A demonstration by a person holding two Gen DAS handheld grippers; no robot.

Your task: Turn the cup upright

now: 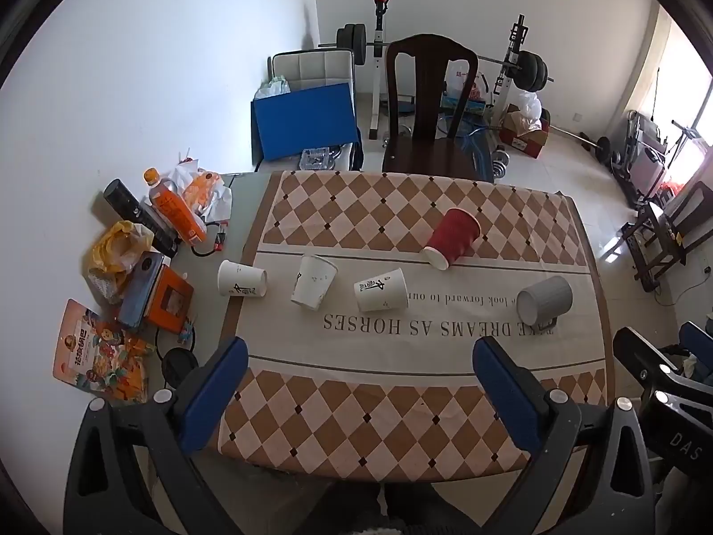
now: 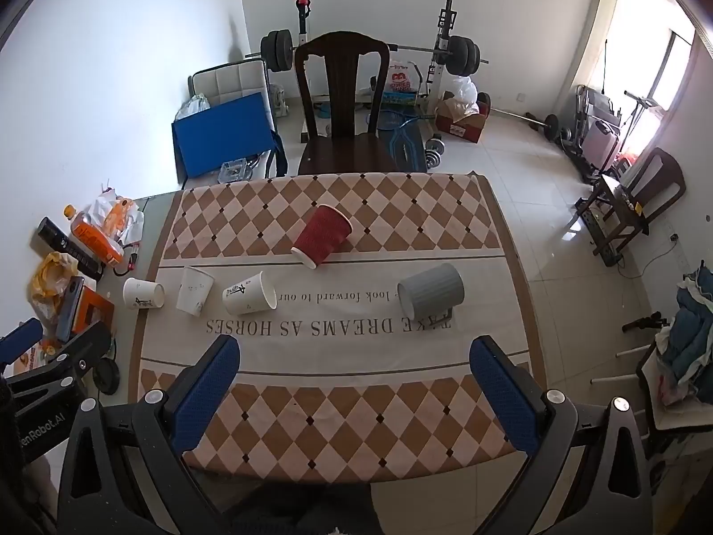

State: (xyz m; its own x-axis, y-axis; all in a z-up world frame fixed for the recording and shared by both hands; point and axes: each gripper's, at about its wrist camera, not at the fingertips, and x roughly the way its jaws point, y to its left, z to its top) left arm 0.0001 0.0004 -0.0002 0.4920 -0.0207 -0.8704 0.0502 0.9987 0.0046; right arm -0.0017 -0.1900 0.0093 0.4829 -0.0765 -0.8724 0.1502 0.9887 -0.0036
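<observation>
Several cups lie on their sides on the checkered tablecloth point(image 1: 401, 401): a red ribbed paper cup point(image 1: 452, 238) point(image 2: 321, 235), a grey ribbed mug point(image 1: 544, 299) point(image 2: 431, 290), and three white paper cups point(image 1: 242, 280) point(image 1: 313, 281) point(image 1: 381, 290), also in the right wrist view point(image 2: 143, 294) point(image 2: 194, 290) point(image 2: 248, 293). My left gripper point(image 1: 361, 352) is open and empty, held above the table's near edge, well short of the cups. My right gripper point(image 2: 355, 350) is also open and empty, at a similar height and distance.
Clutter lines the table's left side: an orange bottle point(image 1: 176, 209), a black can point(image 1: 138, 216), a yellow bag point(image 1: 113, 249), an orange box point(image 1: 167, 298), snack packets point(image 1: 98, 352). A dark wooden chair point(image 1: 428, 107) stands at the far edge. Gym gear fills the room behind.
</observation>
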